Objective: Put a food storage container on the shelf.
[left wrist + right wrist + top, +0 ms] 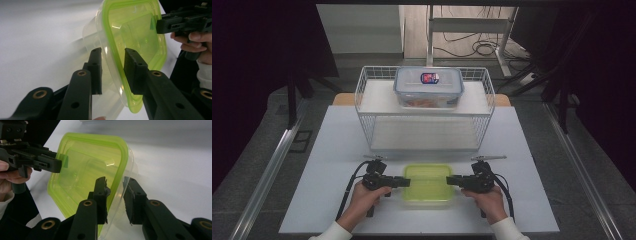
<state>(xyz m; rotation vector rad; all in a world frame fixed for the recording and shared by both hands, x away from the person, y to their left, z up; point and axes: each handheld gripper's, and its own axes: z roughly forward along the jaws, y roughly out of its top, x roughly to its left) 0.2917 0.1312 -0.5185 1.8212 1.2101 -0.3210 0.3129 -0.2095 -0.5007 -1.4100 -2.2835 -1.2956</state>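
Note:
A clear food container with a lime-green lid (pixel 428 184) lies on the white table near the front edge. My left gripper (pixel 401 182) is at its left end and my right gripper (pixel 455 181) at its right end. In the left gripper view the left gripper (pixel 113 51) stands open, its jaws straddling the green rim (pixel 135 30) with a gap on both sides. In the right gripper view the right gripper (pixel 115 180) is likewise open astride the opposite rim (pixel 85 170). Each view also shows the other gripper at the far end of the container.
Behind the container stands a white wire rack (pixel 362 107) with two shelves. A clear box with a blue-rimmed lid (pixel 428 86) sits on its top shelf. Bare white table (pixel 337 150) lies to either side. Cables trail from both grippers toward the front edge.

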